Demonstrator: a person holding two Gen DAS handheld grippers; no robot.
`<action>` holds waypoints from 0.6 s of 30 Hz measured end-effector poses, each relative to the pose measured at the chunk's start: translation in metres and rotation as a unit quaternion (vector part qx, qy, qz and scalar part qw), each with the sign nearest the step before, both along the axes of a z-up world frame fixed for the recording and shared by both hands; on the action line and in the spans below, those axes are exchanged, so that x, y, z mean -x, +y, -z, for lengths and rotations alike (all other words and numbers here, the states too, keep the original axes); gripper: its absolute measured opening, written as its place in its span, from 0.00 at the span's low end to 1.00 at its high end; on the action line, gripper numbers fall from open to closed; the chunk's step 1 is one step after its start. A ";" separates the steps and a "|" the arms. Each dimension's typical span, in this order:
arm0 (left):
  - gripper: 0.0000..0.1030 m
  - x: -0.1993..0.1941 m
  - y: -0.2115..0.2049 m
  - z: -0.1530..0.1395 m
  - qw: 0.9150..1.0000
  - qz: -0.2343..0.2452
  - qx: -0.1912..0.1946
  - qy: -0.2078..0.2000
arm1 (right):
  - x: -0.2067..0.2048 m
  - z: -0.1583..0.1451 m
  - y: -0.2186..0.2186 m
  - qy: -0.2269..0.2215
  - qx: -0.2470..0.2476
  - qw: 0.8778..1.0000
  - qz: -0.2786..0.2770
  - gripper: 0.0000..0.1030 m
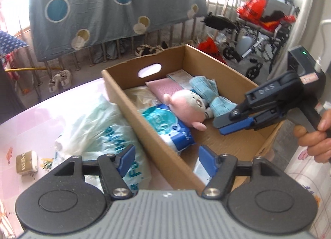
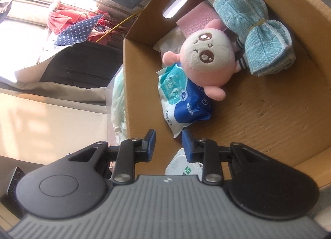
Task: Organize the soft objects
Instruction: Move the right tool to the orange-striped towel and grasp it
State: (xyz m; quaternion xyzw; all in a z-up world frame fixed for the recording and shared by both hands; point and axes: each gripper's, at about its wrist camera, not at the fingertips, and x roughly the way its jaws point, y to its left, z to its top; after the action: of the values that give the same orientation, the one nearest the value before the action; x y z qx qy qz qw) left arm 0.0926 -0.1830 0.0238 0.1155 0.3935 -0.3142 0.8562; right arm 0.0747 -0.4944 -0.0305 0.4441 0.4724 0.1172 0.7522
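A cardboard box (image 1: 240,144) on the pink table holds a pink plush toy (image 1: 189,105), a blue wipes pack (image 1: 171,126), a light-blue tied cloth (image 1: 209,91) and a pink cloth (image 1: 163,87). The right wrist view shows the same plush (image 2: 206,57), wipes pack (image 2: 184,94) and blue cloth (image 2: 254,38) inside the box (image 2: 269,115). My left gripper (image 1: 166,159) is open and empty over the box's near wall. My right gripper (image 2: 168,146) is open and empty, hovering inside the box near the wipes pack; it also shows in the left wrist view (image 1: 231,123).
A pale plastic bag (image 1: 103,127) with blue print lies left of the box. A small tan block (image 1: 26,161) sits on the table (image 1: 41,119) at far left. A white pack (image 2: 182,165) lies below my right gripper. Shoes, a hanging sheet and a wheelchair stand beyond.
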 end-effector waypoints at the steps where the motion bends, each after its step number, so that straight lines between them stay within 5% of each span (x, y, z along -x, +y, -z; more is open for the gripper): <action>1: 0.69 0.001 0.007 0.000 1.000 -0.011 0.004 -0.001 | 0.002 -0.004 0.002 -0.006 -0.003 1.000 -0.001 0.30; 11: 0.72 0.008 0.083 0.015 0.995 -0.093 0.018 0.011 | -0.006 -0.049 0.062 -0.057 0.009 0.997 -0.054 0.42; 18: 0.73 0.010 0.154 0.026 0.984 -0.175 0.029 0.023 | -0.031 -0.059 0.136 -0.073 0.006 0.990 -0.120 0.44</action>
State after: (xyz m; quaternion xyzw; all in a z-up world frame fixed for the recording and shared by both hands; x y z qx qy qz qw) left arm 0.0827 -0.0293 -0.0022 0.0126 0.4175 -0.1736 0.8918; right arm 0.1062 -0.3585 0.0284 0.3698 0.4667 0.2354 0.7681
